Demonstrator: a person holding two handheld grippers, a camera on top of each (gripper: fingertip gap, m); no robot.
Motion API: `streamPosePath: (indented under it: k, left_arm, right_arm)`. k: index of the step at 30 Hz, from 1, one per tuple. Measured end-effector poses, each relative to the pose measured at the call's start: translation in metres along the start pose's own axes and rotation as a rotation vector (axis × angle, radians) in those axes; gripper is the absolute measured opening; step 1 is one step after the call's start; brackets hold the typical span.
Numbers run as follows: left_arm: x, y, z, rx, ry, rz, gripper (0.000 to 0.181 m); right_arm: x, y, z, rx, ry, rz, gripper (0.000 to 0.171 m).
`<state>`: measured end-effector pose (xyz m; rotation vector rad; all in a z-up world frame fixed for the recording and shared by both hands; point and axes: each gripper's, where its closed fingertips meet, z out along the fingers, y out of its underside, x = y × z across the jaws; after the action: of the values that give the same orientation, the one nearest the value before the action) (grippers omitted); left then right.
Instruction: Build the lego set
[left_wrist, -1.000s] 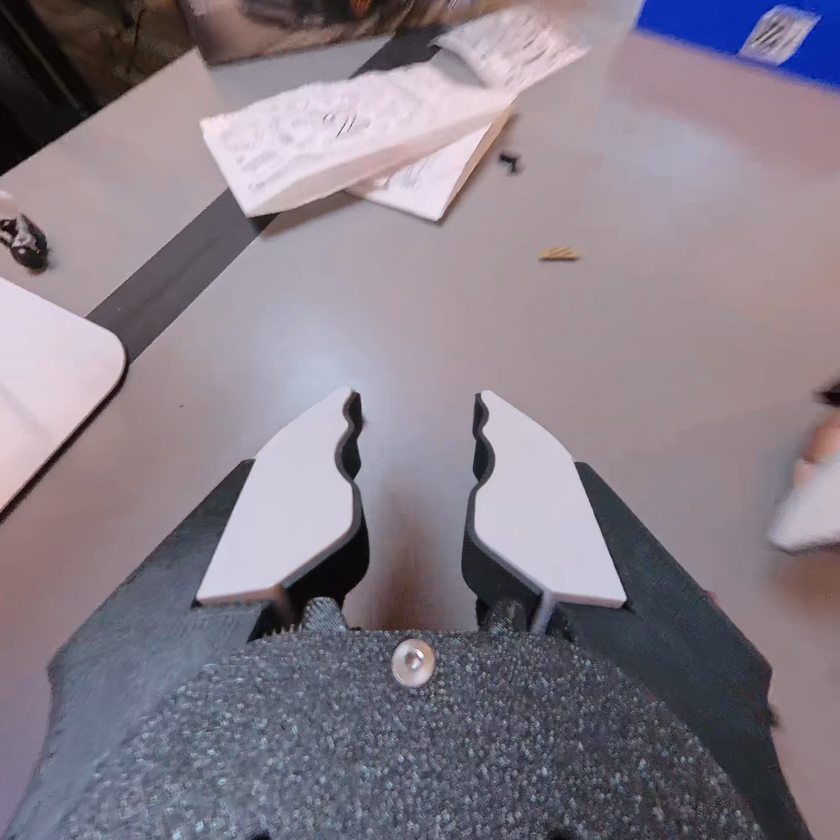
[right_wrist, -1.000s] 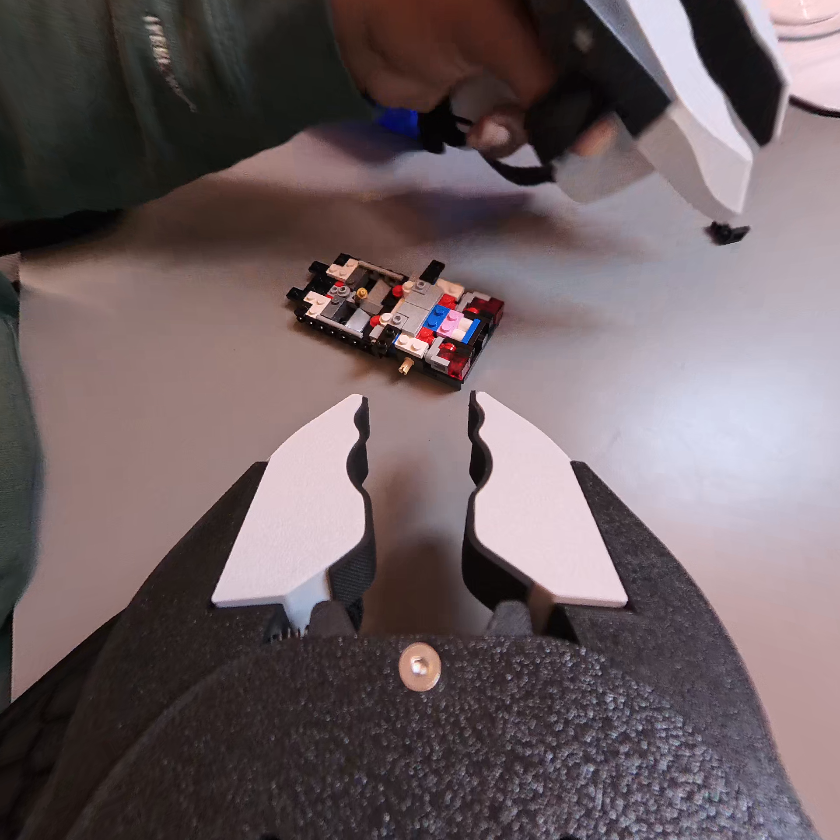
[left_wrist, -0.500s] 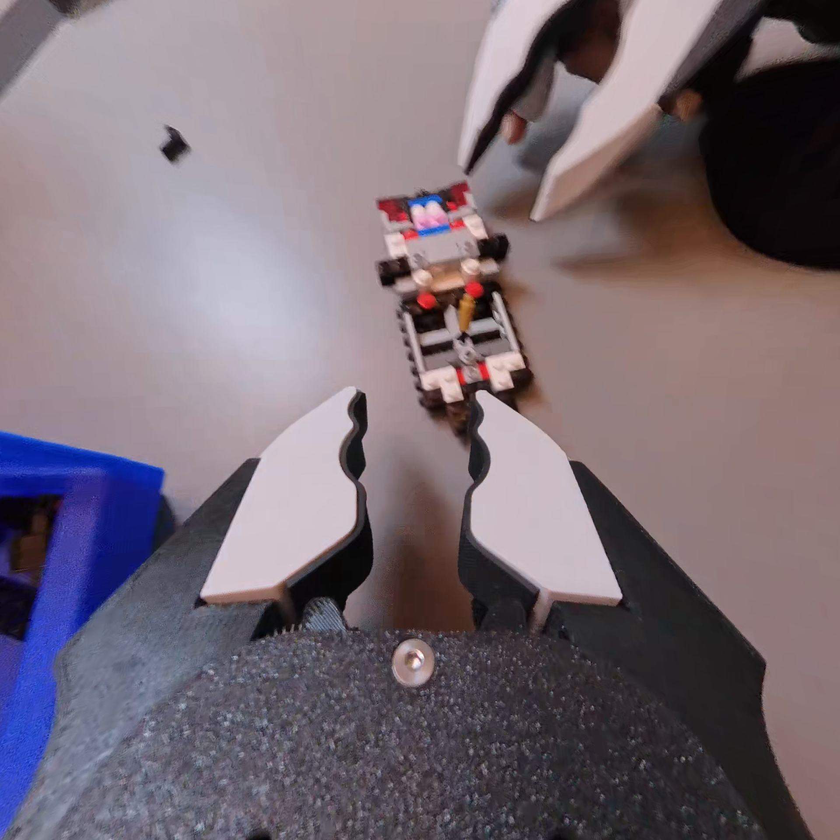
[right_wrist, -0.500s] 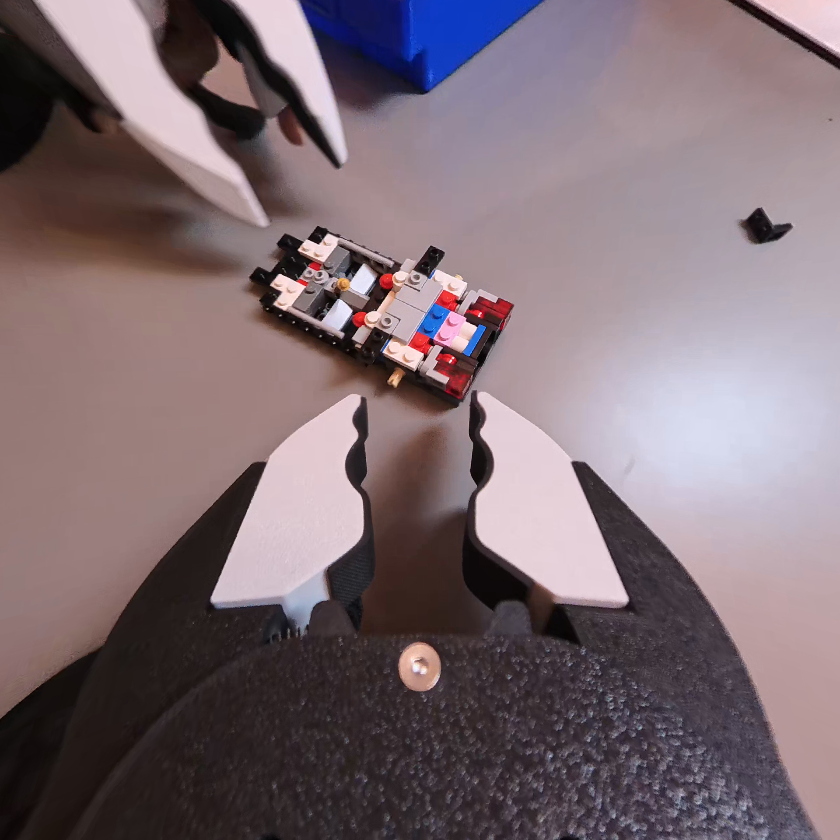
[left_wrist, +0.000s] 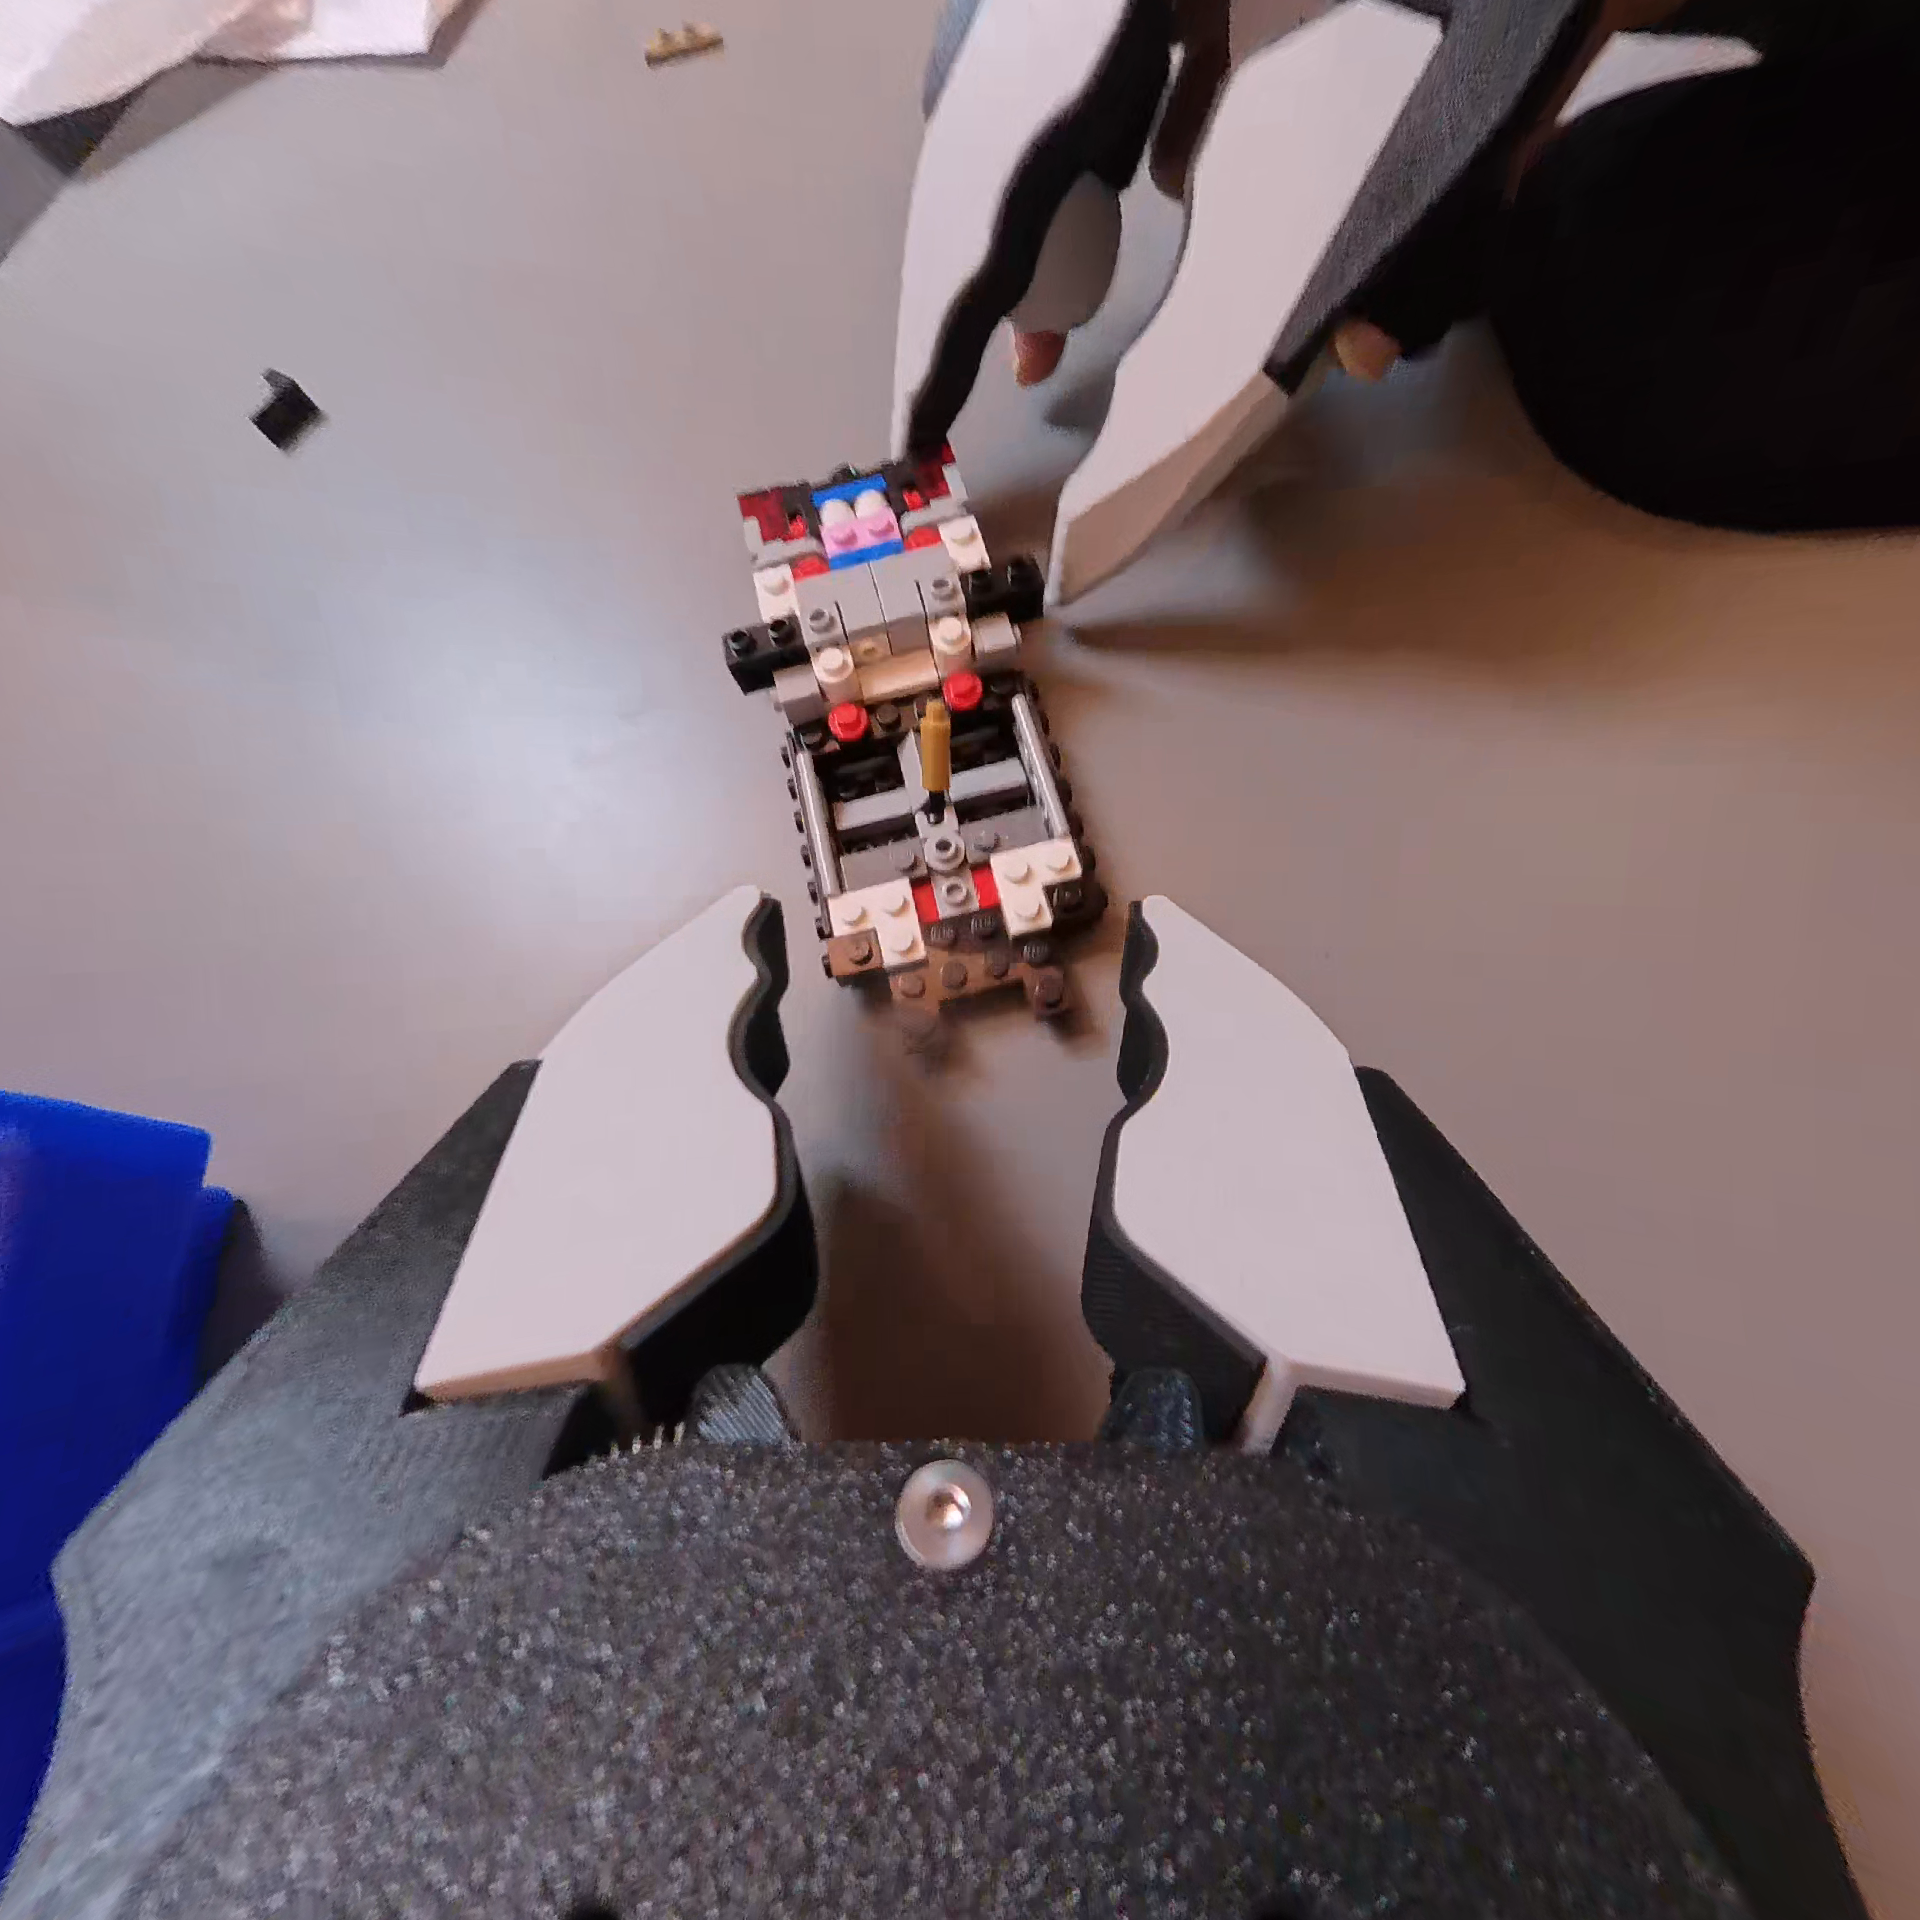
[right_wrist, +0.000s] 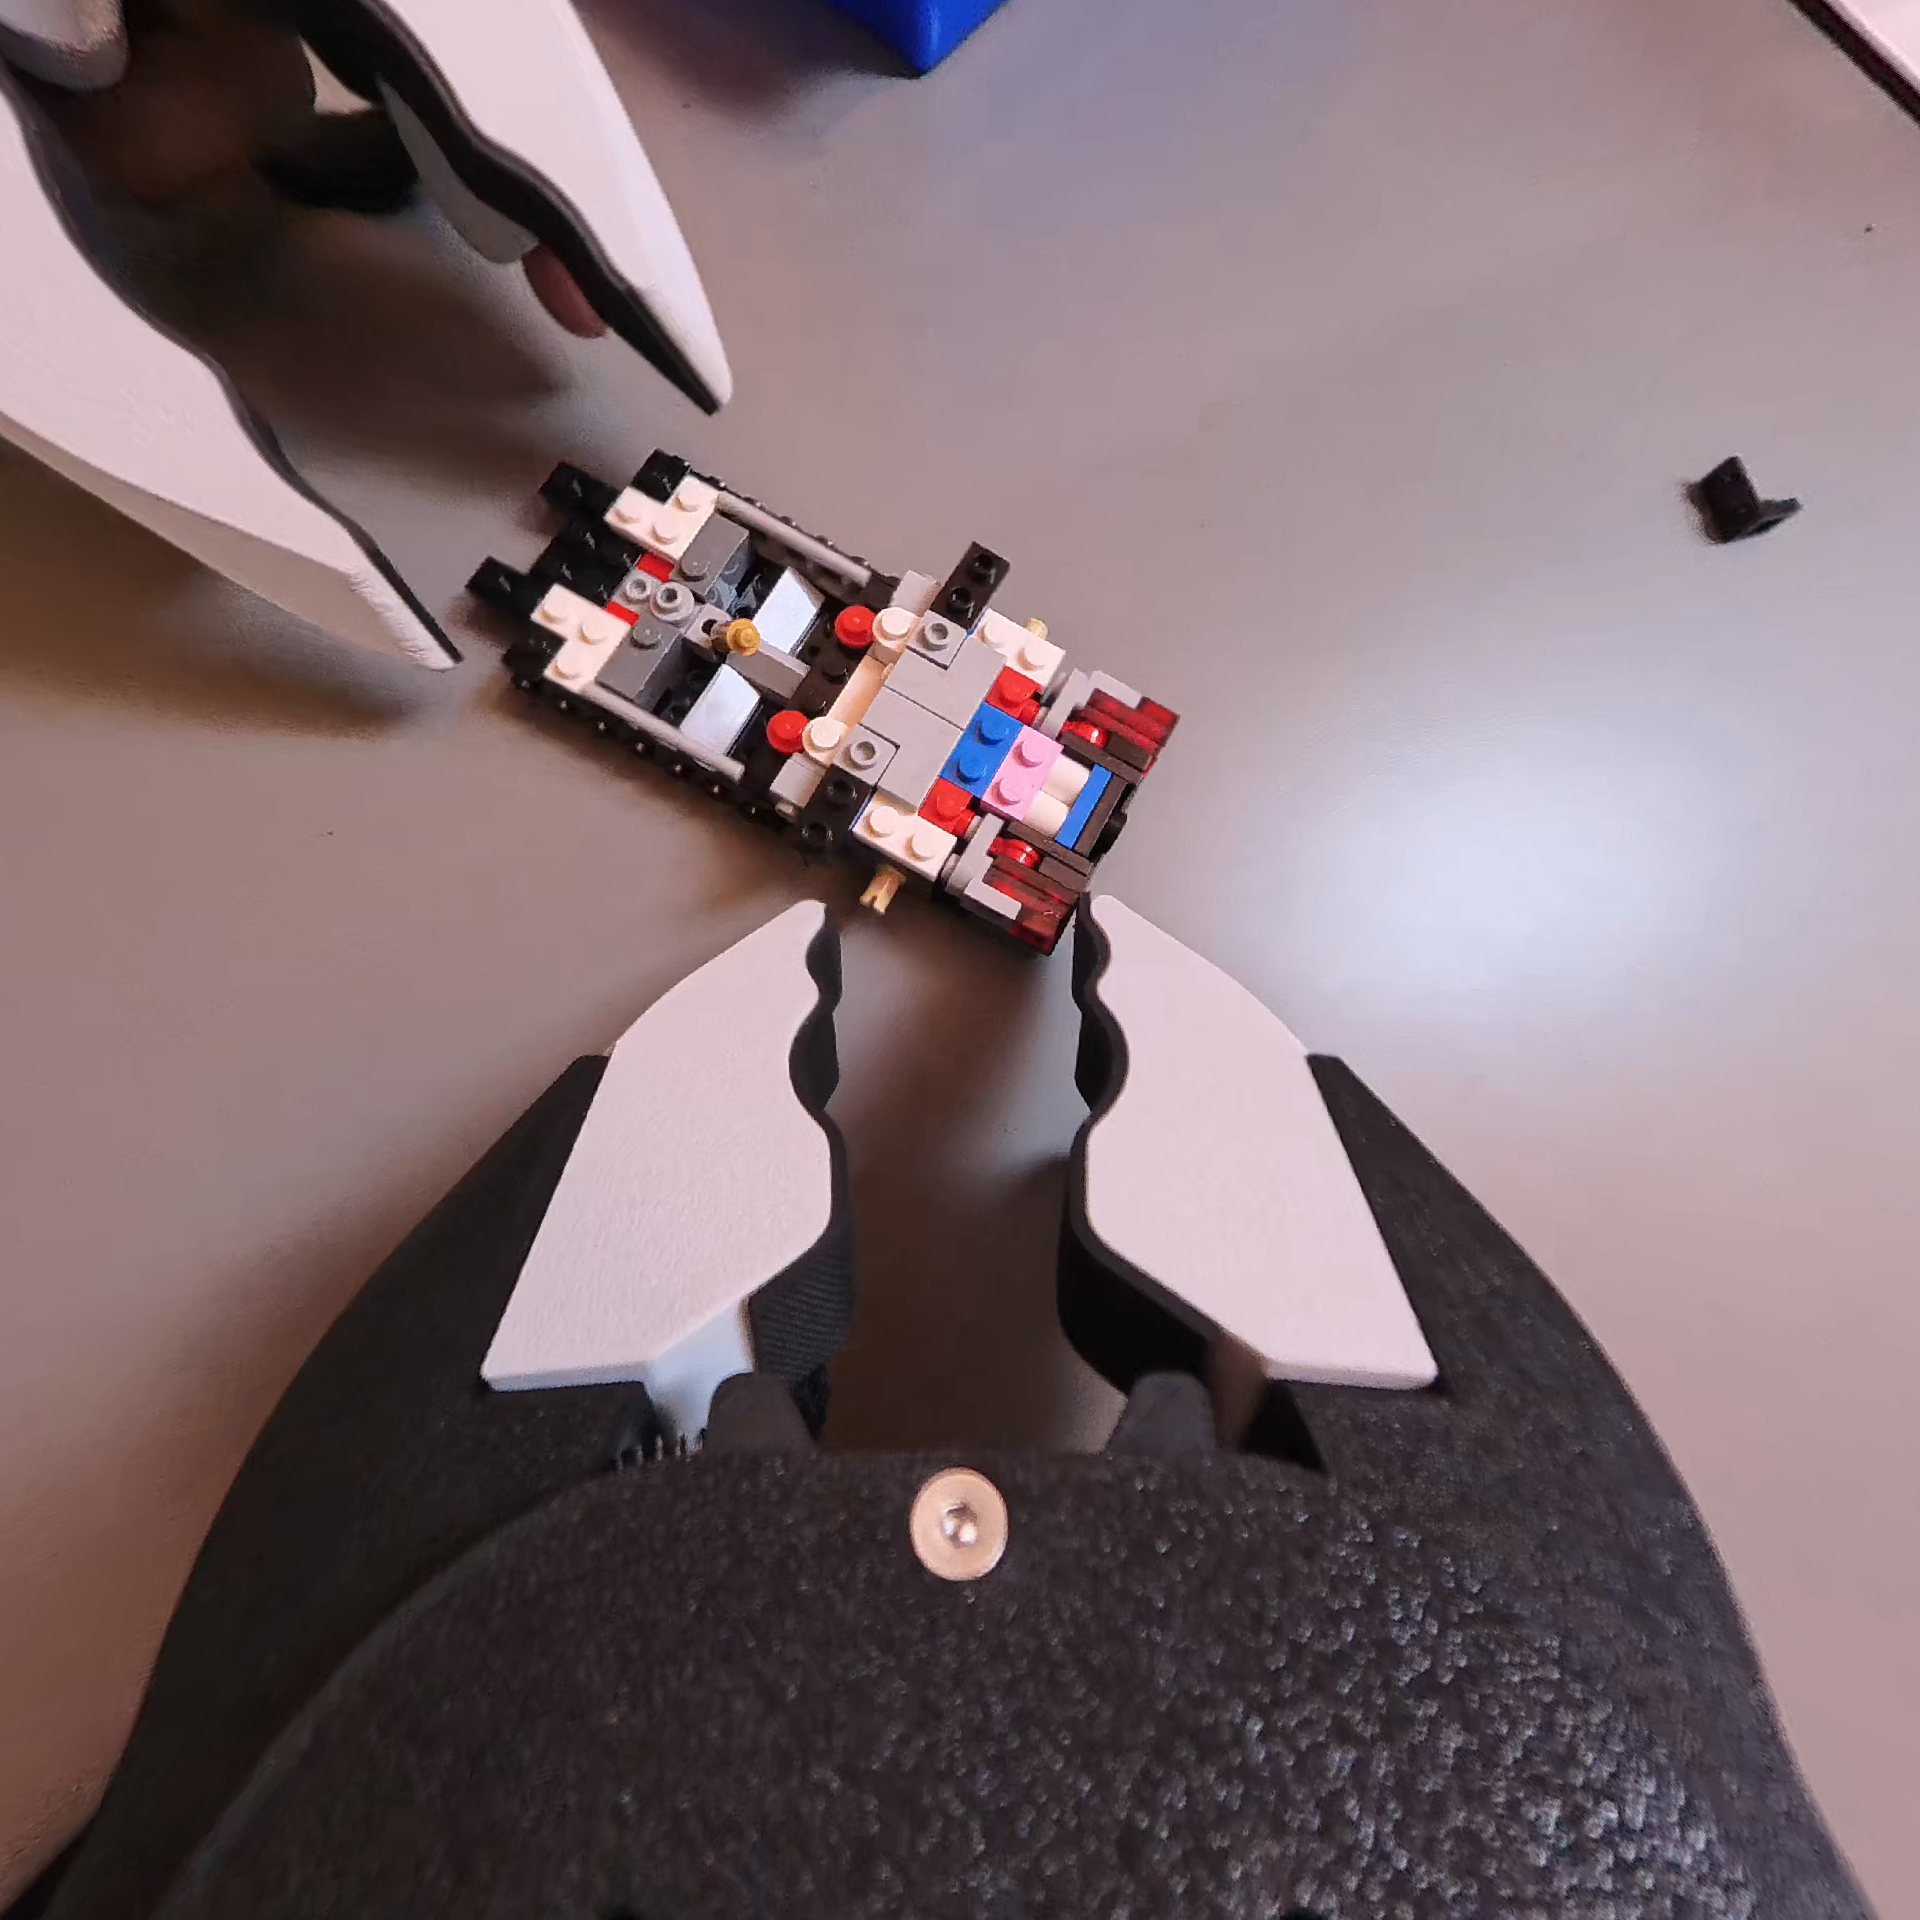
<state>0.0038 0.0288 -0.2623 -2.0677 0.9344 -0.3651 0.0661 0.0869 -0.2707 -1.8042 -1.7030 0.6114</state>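
**Flanking a brick model – both tongs empty**

Lying flat on the grey matte tabletop (left_wrist: 312, 727): a small multicolour plastic brick-built vehicle chassis (left_wrist: 904, 748), partly assembled, studs exposed.

Left gripper (left_wrist: 951, 925): jaws apart approx. the model's width, nothing held; tips just beside the white-and-black end, not touching as far as visible.

Right gripper (right_wrist: 951, 914): jaws parted, empty; tips just at the translucent-red end, contact uncertain.

Nearby: loose small black plastic piece (right_wrist: 1740, 504), well apart; blue plastic bin (left_wrist: 94, 1299) beside left gripper; small tan piece (left_wrist: 681, 42) and white paper sheets (left_wrist: 156, 42) at far edge.

Progress: model ungrasped; no lift evident.
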Motion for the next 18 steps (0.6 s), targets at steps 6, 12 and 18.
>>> streamPosePath:
  k: [6, 12, 18]
  left_arm:
    - [-0.012, -0.007, 0.008, 0.030, -0.115, 0.046, 0.064]
    - [-0.018, -0.002, 0.017, -0.101, -0.078, 0.171, 0.069]
    - [-0.016, 0.000, 0.020, -0.167, 0.068, 0.199, 0.066]
  right_arm:
    - [-0.020, -0.003, -0.003, 0.045, -0.057, -0.043, 0.038]
    - [-0.021, -0.008, -0.006, 0.091, -0.089, -0.117, 0.044]
    - [-0.012, -0.010, -0.003, 0.080, -0.114, -0.144, 0.056]
